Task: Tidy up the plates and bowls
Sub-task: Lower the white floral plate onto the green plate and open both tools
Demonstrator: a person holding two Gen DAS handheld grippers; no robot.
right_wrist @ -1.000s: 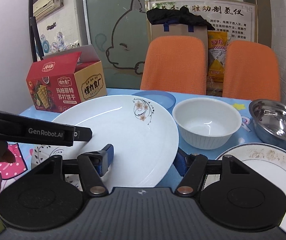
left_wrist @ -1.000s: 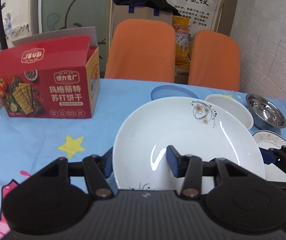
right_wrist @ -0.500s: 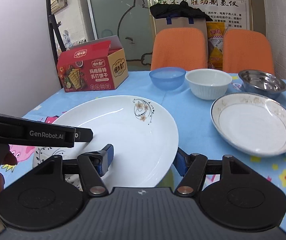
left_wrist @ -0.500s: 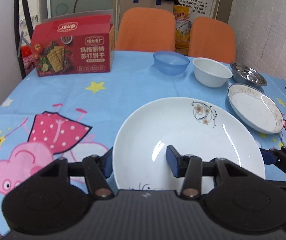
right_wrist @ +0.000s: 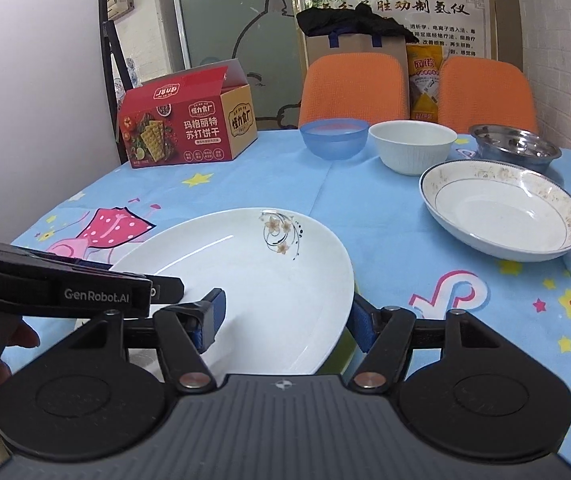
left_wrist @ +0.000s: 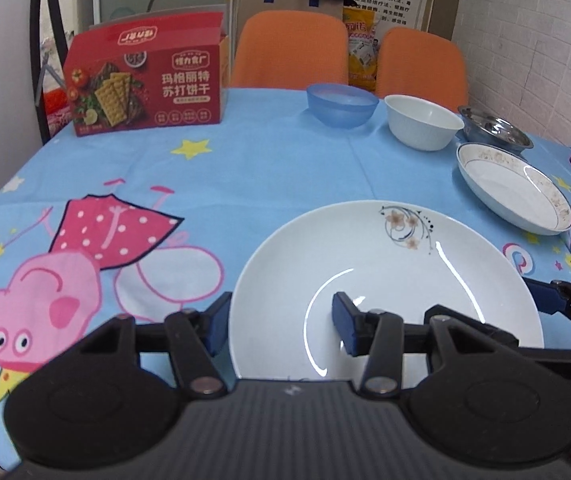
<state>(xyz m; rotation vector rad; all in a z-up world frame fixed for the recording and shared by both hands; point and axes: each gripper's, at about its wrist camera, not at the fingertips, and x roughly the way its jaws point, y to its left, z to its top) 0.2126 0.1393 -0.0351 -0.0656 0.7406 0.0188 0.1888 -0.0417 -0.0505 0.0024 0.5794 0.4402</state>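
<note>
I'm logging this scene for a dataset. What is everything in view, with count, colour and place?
Flower-print plate: 1, white, near table edge, gripped by both tools.
Patterned-rim plate: 1, white, right of it on the table.
Plastic bowl: 1, blue, far side.
Ceramic bowl: 1, white, right of the blue one.
Steel bowl: 1, silver, far right.
Cracker box: 1, red, far left, flap open.
Tablecloth: 1, blue, cartoon print.
Chairs: 2, orange, behind table.
Left tool: black, on plate's left rim.
Right tool: black, on plate's right rim.
</note>
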